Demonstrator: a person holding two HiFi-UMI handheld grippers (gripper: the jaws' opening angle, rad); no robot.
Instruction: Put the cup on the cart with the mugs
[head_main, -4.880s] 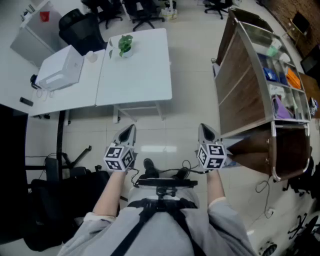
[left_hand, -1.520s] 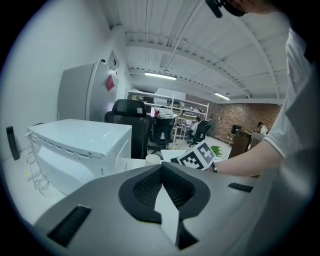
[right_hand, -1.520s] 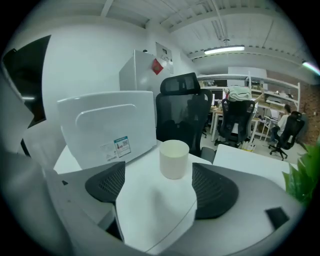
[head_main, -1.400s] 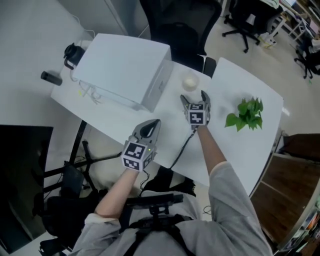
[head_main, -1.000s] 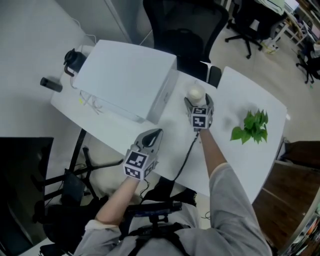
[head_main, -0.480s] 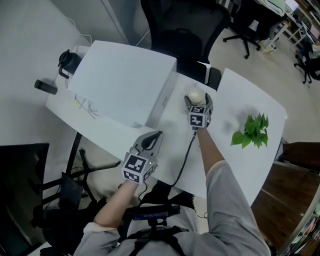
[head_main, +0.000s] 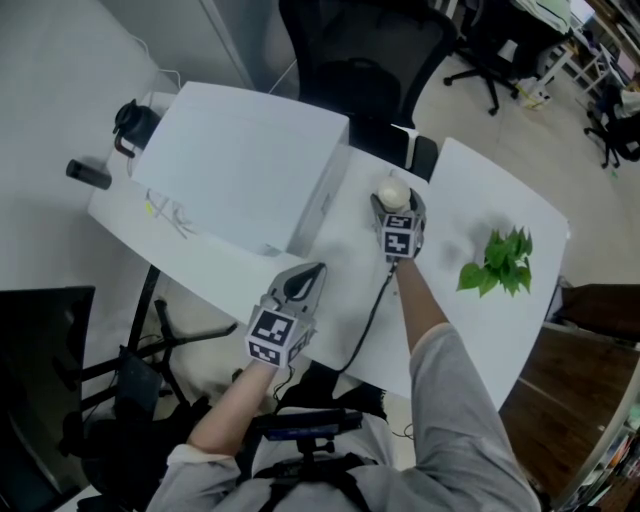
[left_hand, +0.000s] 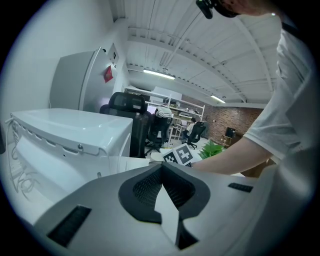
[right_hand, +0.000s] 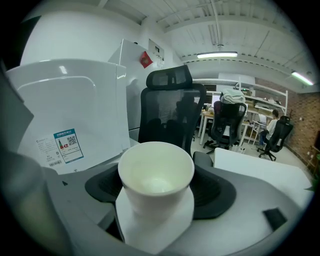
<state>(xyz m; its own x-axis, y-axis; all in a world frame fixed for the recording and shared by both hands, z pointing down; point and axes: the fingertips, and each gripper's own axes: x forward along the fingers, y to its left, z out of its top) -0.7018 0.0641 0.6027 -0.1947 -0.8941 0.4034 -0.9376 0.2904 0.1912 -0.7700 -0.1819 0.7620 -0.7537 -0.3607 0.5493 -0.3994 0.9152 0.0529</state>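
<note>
As the right gripper (head_main: 397, 205) draws its jaws in around the cup (right_hand: 156, 172) just beside the white box (head_main: 240, 165), keep them level and centred, squeeze gently, and hold the left gripper (head_main: 303, 280), jaws together, clear of that box.

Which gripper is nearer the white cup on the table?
Right. The right gripper has the cup standing between its closing jaws. The left gripper hangs at the near edge of the table, jaws together, well short of the cup.
</note>
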